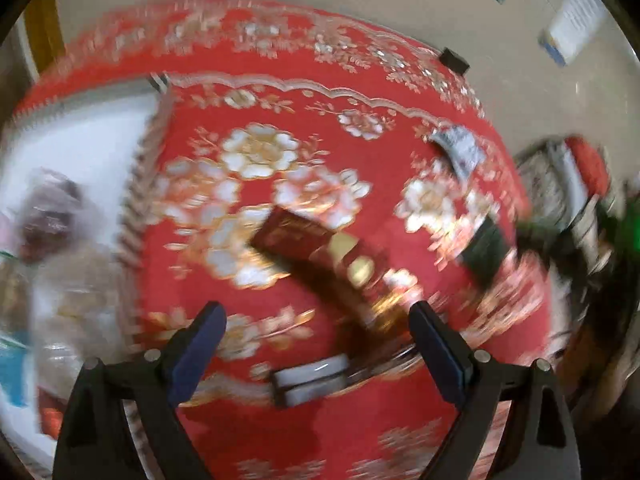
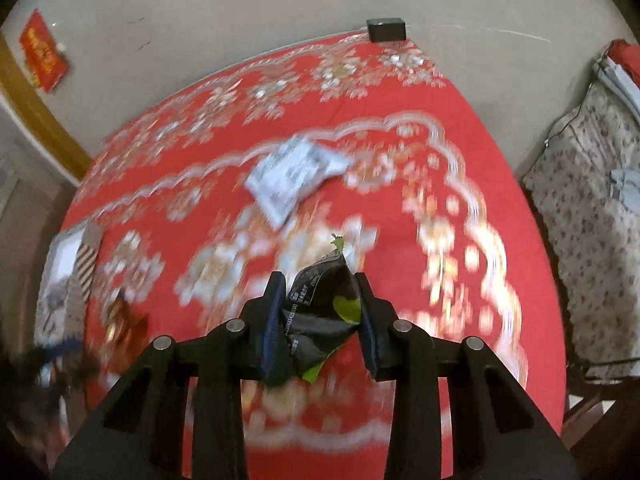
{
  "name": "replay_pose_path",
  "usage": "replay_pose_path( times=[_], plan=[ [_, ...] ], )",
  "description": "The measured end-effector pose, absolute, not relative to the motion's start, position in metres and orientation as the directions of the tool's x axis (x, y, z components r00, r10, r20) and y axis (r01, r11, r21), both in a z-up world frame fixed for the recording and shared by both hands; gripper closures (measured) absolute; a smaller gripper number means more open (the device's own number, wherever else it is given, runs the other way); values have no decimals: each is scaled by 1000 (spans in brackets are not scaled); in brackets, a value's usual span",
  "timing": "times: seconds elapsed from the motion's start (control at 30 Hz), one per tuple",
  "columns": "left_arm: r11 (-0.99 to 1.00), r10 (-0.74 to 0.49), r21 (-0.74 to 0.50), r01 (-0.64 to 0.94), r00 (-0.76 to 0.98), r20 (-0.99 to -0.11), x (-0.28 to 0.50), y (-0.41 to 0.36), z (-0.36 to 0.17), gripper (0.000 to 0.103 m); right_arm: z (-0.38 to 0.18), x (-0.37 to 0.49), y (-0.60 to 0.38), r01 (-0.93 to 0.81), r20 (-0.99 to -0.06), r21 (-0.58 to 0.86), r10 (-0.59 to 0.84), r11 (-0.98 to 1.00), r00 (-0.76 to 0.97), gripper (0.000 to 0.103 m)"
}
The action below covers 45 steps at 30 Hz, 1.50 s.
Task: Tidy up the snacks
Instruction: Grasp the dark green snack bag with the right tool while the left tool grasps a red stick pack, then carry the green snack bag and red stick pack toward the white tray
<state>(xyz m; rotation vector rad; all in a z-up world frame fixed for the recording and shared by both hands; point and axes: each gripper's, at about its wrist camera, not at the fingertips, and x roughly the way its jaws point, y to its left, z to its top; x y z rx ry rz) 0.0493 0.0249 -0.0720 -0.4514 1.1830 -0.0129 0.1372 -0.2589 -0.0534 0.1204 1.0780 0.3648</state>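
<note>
In the lower middle of the right wrist view, the right gripper (image 2: 322, 280) is clamped tight on a crinkly black packet (image 2: 320, 320) with lime-green patches and white print, too small and creased to read. The foil bunches up between the two blue pads, with a torn green corner sticking out on top. Underneath is a red tablecloth (image 2: 400, 92) with glossy white-and-gold flowers and a scalloped silver border, all smeared by blur. One white sachet (image 2: 294, 174) covered in dark print lies flat at centre frame, well apart from the held packet — text unreadable. A small black block (image 2: 386, 29) sits at the cloth's far edge, top of frame.

In the left wrist view, the left gripper (image 1: 318, 320) stands wide open at the bottom with nothing between its fingers. Just above it lies one dark red and gold wrapped snack (image 1: 320, 248), shiny, lettering blurred out. At the left edge there's a white tray (image 1: 80, 140) with ribbed rim holding clear plastic bags (image 1: 60, 220) — can't count them.
</note>
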Motion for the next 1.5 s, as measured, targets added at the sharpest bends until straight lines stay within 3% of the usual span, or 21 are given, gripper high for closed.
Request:
replay_pose_path(
  times=[0.13,0.4,0.5,0.53,0.57,0.67,0.77,1.0,1.2,1.5],
  plan=[
    [823,-347,-456,-337,338,-875,70,30,-83,9,-58,98,-260,-248,-846,286,366,925,388,70],
    [803,-288,-372,-466,244,-926,100,26,-96,9,-63,73,-267,-211,-852,313,372,926,369,70],
    [828,-225,-302,-472,215,-951,102,27,-92,30,-59,70,-270,-199,-848,317,371,927,378,70],
    [836,-207,-282,-471,207,-956,102,27,-92,45,-57,69,-270,-198,-847,316,370,928,382,70],
    [841,-198,-273,-468,202,-959,101,28,-91,65,-57,70,-271,-196,-845,317,370,928,385,70],
    [838,-211,-273,-472,181,-961,102,35,-96,91,-55,69,-269,-195,-845,321,374,927,383,70],
    [824,-248,-311,-474,192,-949,94,40,-96,91,-54,68,-266,-209,-844,322,380,923,377,70],
    [879,-203,-301,-370,280,-938,73,38,-71,91,-50,67,-264,-213,-836,335,393,918,383,70],
    [989,63,17,-144,322,-945,50,-2,-66,91,-52,62,-266,-191,-838,362,409,912,363,70],
    [991,87,50,-126,313,-946,30,-10,-71,91,-55,42,-258,-216,-851,351,407,911,333,70]
  ],
)
